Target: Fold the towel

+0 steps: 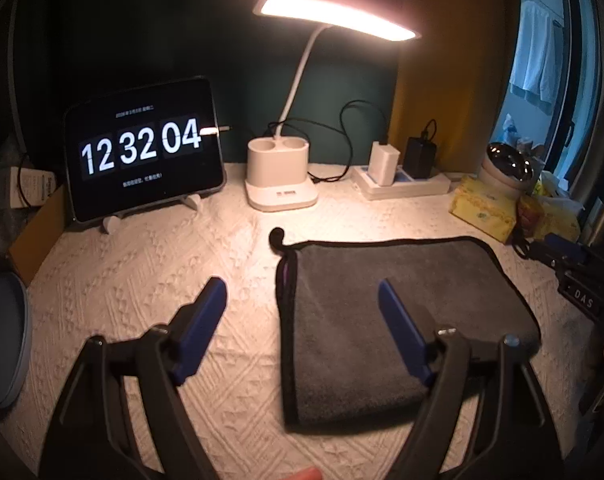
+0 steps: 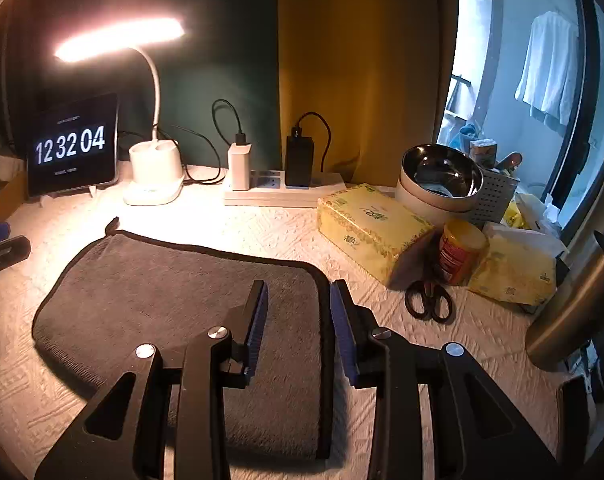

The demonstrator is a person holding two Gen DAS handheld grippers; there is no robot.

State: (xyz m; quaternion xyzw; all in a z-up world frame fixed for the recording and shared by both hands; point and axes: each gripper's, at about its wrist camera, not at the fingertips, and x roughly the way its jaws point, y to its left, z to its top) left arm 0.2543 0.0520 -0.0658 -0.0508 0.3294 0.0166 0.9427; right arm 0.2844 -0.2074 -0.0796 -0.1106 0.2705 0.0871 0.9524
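The towel [image 1: 382,320] lies flat and already doubled in the middle of the desk [image 1: 142,272], so both grippers can reach its edges. The left gripper [image 1: 302,304] hangs wide open over its left edge, holding nothing. The right gripper [image 2: 298,308] is partly open astride the right edge, probably ready to pinch it.
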